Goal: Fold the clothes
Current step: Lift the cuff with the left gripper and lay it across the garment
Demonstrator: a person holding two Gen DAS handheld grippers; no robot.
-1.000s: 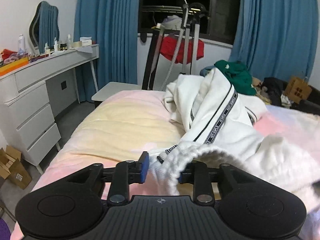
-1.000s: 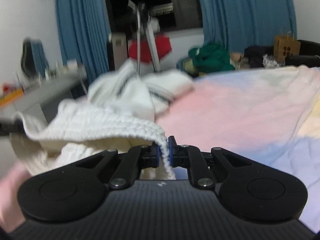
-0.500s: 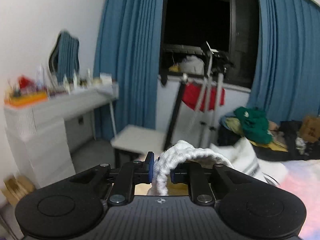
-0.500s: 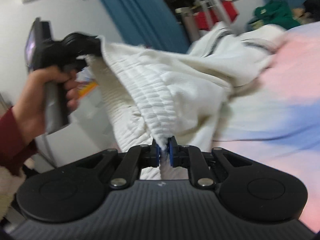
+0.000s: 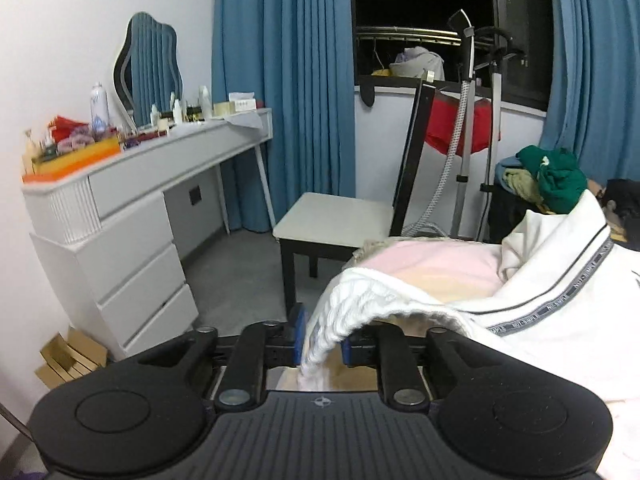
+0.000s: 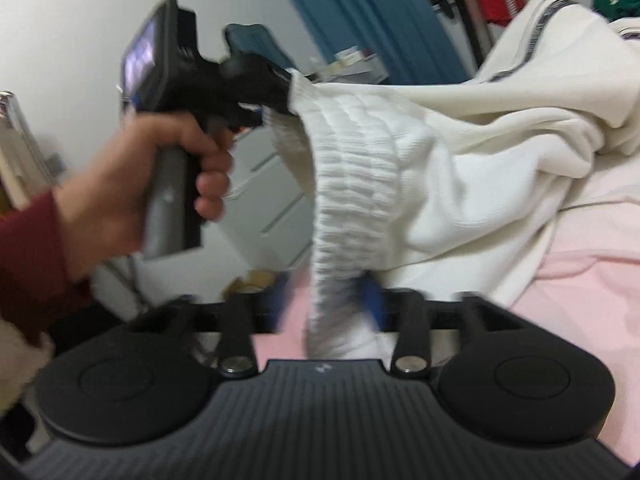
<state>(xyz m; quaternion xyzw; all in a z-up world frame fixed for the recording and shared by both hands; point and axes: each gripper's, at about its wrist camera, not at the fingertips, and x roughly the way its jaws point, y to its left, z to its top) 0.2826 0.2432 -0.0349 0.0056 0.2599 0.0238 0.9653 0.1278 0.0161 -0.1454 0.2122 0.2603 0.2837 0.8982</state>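
Note:
A white garment with a ribbed elastic waistband (image 6: 352, 168) and a black-striped side trim (image 5: 576, 284) hangs between both grippers above the pink bed (image 5: 436, 264). My left gripper (image 5: 322, 338) holds one end of the waistband (image 5: 340, 316) between its blue pads. It also shows in the right wrist view (image 6: 276, 92), held by a hand in a red sleeve. My right gripper (image 6: 326, 300) has its jaws spread wide, with the waistband hanging loosely between them. The picture there is blurred.
A white dresser (image 5: 132, 216) with a mirror and bottles stands at the left. A white-seated chair (image 5: 336, 220), a garment steamer (image 5: 464, 120) and a heap of clothes (image 5: 552, 176) stand by the blue curtains. Cardboard boxes (image 5: 68, 356) lie on the floor.
My right gripper has opened; it was shut on the waistband edge before. Both grippers lifted the garment off the bed and swung left toward the dresser side.

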